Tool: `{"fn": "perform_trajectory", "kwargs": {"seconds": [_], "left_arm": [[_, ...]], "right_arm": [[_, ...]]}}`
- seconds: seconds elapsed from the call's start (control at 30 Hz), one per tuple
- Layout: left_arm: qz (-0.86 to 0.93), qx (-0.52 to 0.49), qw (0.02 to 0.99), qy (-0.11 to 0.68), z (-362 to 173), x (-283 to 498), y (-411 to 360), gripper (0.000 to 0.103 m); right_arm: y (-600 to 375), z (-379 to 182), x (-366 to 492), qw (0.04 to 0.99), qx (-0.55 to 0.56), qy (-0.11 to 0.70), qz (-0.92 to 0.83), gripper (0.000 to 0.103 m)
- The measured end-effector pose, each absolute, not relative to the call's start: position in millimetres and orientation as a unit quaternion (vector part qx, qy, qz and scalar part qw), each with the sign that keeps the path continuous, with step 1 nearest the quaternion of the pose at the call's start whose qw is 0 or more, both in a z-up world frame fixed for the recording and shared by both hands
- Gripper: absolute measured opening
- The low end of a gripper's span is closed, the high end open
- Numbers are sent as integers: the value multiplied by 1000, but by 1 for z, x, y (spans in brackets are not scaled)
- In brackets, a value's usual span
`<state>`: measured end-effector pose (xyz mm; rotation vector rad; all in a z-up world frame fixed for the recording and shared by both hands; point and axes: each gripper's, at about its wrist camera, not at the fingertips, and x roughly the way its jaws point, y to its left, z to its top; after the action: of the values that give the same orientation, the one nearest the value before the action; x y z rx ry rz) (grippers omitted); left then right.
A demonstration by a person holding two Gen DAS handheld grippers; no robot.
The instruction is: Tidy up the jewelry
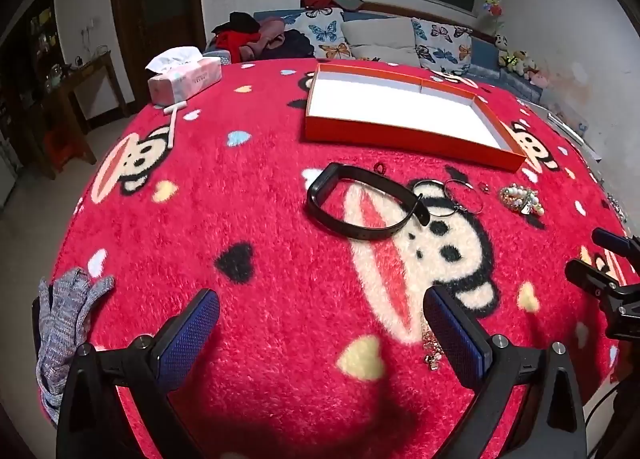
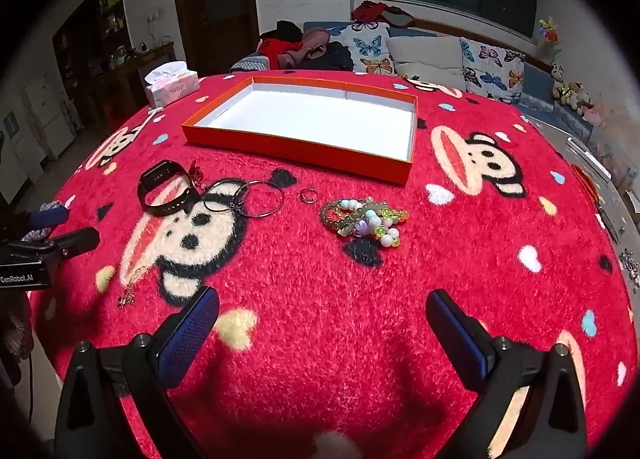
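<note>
In the left wrist view, the left gripper (image 1: 320,323) stands at the bottom of the frame with its fingers wide apart and nothing between them, over the red plush blanket (image 1: 260,251). The black wristband (image 1: 352,203) lies above the fingers, near the centre of the frame, well apart from them. To its right lie the thin metal rings (image 1: 452,195), and further right the beaded bracelets (image 1: 522,199). A small chain with a charm (image 1: 432,351) lies just beside the right finger, on its inner side. The orange tray (image 1: 400,139) with white inside is in the upper middle, empty. The right gripper (image 1: 600,271) shows at the right edge. In the right wrist view, the right gripper (image 2: 322,319) is at the bottom, also wide and holding nothing. The beaded bracelets (image 2: 366,219) lie above the fingers, a little right of centre, apart from them. A small ring (image 2: 309,195) lies to their upper left, then the metal rings (image 2: 248,197) and the wristband (image 2: 164,189) at the left. The chain (image 2: 130,291) lies left of the left finger. The tray (image 2: 304,151) is in the upper middle.
</note>
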<state>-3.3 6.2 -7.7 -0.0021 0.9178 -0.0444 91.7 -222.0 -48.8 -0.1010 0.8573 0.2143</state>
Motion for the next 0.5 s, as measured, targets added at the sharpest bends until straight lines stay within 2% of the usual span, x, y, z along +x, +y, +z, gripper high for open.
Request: {"fn": "perform_trajectory", "kwargs": {"seconds": [0.5], "left_arm": [[-13,11,893,449,-17,-7,4,103]], "right_arm": [[-215,-54,87,901,-48,419,105,103]]}}
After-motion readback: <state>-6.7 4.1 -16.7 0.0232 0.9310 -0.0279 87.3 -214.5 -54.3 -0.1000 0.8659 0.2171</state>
